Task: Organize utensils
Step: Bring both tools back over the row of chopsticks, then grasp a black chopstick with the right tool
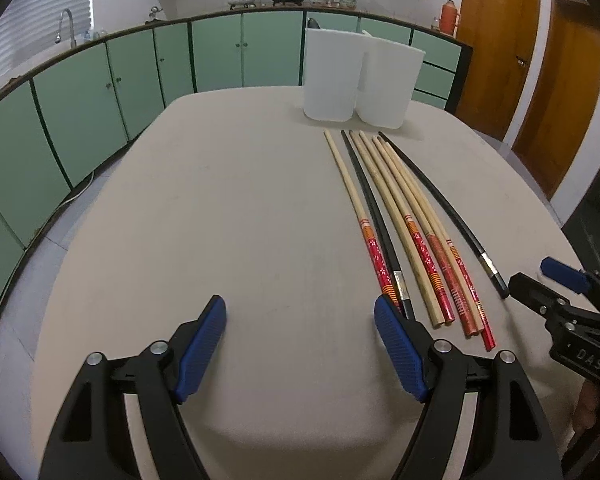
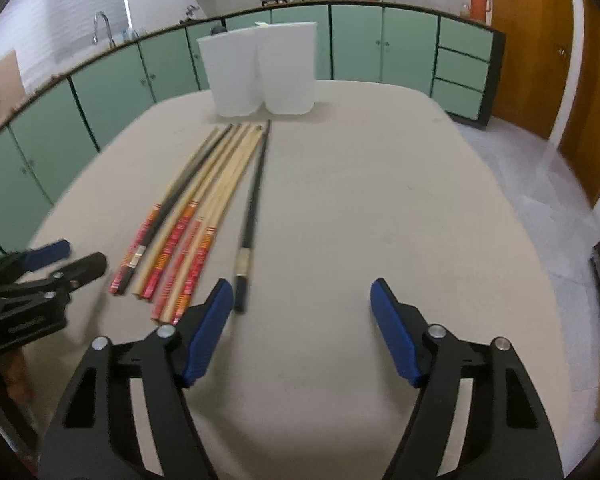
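Two white containers (image 1: pixel 360 80) stand touching at the tabletop (image 1: pixel 220 208) far edge; contents not visible. Chopsticks (image 1: pixel 412 232) lie before them. Both the left hand-held gripper (image 1: pixel 300 320) and right hand-held gripper (image 2: pixel 302 300) are spread wide, holding nothing.

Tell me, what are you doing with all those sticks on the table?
A person holds a gripper in each hand, and both the left gripper and the right gripper are open and hold nothing. The sticks are chopsticks: wooden ones with red patterned handles and two black ones, lying side by side on the table. Two white plastic containers stand just beyond their tips. No chopstick has been picked up yet.
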`<state>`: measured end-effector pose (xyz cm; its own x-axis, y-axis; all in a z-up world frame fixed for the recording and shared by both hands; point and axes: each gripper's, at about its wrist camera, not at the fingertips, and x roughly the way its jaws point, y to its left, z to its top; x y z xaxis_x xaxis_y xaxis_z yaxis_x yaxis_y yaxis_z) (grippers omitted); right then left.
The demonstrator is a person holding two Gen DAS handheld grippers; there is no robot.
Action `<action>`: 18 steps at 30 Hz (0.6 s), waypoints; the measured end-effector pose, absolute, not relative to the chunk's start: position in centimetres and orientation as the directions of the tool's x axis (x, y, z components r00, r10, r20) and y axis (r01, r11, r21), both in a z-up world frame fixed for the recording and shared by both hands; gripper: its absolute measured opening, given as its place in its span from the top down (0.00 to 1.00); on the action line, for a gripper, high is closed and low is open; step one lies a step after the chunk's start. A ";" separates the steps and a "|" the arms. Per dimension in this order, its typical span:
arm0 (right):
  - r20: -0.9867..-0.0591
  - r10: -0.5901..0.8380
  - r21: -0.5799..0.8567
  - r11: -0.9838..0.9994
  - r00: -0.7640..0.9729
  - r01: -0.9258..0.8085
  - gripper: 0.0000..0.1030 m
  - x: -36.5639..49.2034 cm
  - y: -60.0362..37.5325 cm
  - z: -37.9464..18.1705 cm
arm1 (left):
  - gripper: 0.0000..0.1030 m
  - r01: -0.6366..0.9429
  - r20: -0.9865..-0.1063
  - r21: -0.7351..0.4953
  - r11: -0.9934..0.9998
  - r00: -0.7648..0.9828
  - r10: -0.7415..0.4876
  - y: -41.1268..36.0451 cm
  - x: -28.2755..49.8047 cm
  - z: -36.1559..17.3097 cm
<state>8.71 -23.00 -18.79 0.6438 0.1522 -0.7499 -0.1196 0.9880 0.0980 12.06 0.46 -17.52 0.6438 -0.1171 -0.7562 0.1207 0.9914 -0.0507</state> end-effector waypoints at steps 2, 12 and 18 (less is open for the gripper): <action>-0.745 0.186 0.122 0.982 0.641 -0.143 0.47 8.4 -22.7 -18.9 | 0.27 0.120 -0.752 -0.051 0.991 0.649 -0.117 0.4 12.0 -17.4; -0.736 0.204 0.094 0.975 0.645 -0.201 0.81 7.7 -20.7 -19.7 | 0.27 0.142 -0.751 -0.057 0.988 0.646 -0.136 -0.5 11.1 -17.5; -0.733 0.210 0.093 0.973 0.646 -0.210 0.94 8.0 -20.8 -19.5 | 0.27 0.164 -0.756 -0.053 0.985 0.637 -0.147 -1.2 10.9 -17.7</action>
